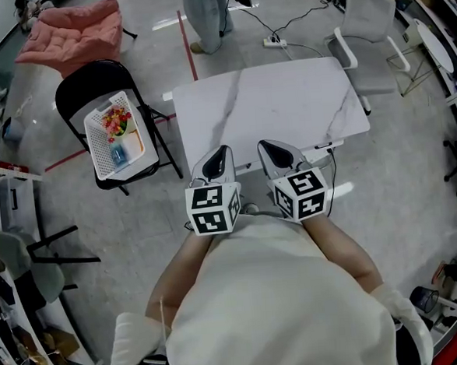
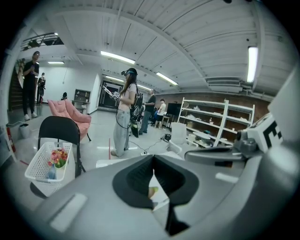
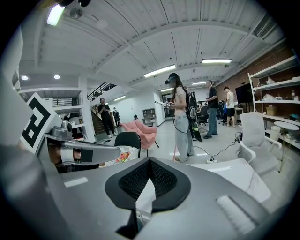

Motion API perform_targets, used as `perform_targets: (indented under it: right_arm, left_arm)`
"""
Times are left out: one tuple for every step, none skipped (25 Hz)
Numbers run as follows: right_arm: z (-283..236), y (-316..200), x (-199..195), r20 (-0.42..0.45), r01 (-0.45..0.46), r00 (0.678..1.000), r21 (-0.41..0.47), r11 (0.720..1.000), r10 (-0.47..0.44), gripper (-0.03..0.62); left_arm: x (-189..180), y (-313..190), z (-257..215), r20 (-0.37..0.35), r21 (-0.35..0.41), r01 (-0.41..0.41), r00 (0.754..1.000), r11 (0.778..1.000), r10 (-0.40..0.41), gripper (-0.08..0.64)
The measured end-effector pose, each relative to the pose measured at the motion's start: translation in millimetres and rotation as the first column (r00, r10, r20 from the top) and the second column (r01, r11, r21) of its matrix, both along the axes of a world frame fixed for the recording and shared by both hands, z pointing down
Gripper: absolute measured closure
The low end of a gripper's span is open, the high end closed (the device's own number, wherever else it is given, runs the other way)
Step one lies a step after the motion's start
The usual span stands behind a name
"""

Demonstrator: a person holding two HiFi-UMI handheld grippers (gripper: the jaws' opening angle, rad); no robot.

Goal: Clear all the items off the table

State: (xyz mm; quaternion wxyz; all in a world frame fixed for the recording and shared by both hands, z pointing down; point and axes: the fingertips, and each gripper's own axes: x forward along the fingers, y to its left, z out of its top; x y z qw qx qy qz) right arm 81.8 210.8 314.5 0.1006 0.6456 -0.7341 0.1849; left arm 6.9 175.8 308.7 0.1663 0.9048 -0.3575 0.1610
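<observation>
Pointing side by side over the desk's near edge, in the middle of the head view, the left tongs [image 1: 223,152] and right tongs [image 1: 265,145] each have their jaws pressed together with nothing between them. The white marbled desk [image 1: 285,103] fills the upper middle of the frame. The items lie to its left, in a white basket [image 1: 93,148] on a black folding chair [image 1: 88,78]: red and yellow flowers [image 1: 115,122] and a blue item [image 1: 118,154]. A person [image 1: 205,15] stands beyond the desk's far edge.
</observation>
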Motion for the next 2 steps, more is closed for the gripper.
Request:
perform_targets:
  right_arm:
    - [0.0,-0.8,-0.3,-0.001,0.001,1.000,0.001,1.000,-0.001,0.594]
    - [0.0,-1.5,-0.7,-0.002,0.002,1.000,0.002,1.000,-0.002,0.594]
  left_arm:
    - [-0.3,-0.4,0.5,0.000,0.000,0.000,1.000,1.000,0.000,0.549]
    - [-0.6,-0.8,1.0,0.001,-0.001,0.000,1.000,1.000,0.000,0.549]
